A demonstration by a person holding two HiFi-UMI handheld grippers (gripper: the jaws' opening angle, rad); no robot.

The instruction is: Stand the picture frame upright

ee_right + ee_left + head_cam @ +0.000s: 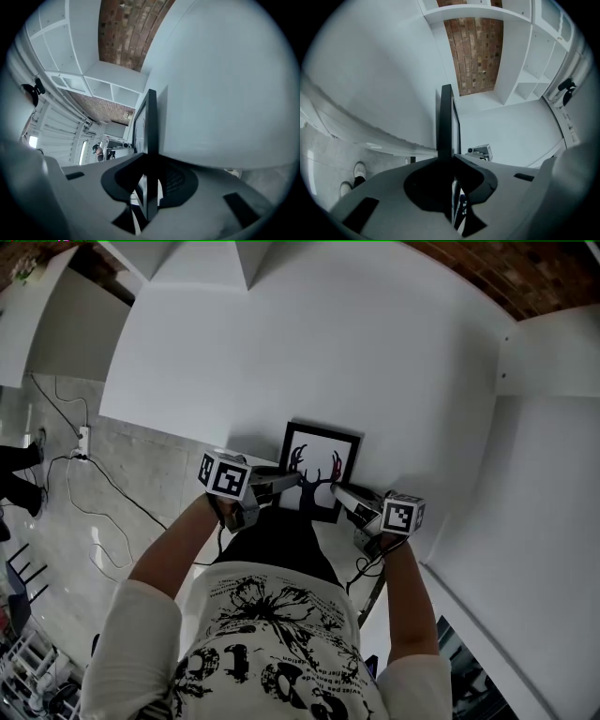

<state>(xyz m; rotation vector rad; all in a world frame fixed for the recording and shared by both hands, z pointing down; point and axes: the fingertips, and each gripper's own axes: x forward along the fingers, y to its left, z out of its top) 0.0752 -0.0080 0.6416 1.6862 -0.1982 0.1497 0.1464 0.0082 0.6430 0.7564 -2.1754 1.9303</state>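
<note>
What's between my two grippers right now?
The frame. In the head view it spans the gap between the left gripper and the right gripper, and each gripper view shows its jaws clamped on a frame edge.

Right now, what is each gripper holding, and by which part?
Both hold the picture frame: the left gripper clamps its left edge low down, the right gripper its right edge near the bottom corner.

White table [375, 352], brick wall [474, 51], floor cables [100, 476]
</note>
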